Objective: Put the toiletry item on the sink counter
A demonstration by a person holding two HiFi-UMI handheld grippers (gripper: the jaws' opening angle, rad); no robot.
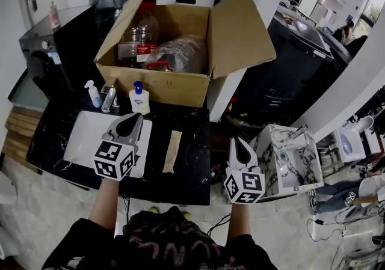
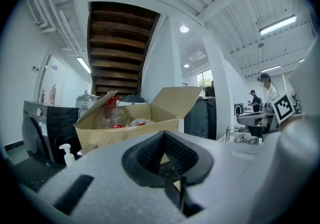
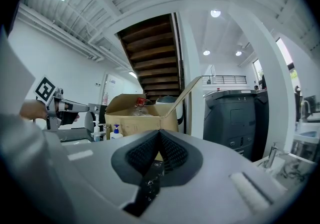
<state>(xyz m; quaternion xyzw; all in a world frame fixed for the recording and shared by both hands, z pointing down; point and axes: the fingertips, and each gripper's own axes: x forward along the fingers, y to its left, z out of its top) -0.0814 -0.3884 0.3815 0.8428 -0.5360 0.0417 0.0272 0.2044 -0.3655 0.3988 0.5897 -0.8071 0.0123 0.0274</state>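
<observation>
Black marbled worktop point(image 1: 191, 163) bears a slim beige packet point(image 1: 172, 151) beside the white basin point(image 1: 84, 136), likely light and bendy, best pinched across its middle; left gripper point(image 1: 135, 120) and right gripper point(image 1: 237, 145) fingers meet, empty.

Probably a lab or workshop, black sink counter point(image 1: 192, 169), cardboard box point(image 1: 174, 85), open staircase point(image 2: 117, 43) overhead, strip lights point(image 2: 277, 24)

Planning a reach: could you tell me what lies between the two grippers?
Head view: a tan tube lies on the black counter between the left gripper and right gripper.
</observation>
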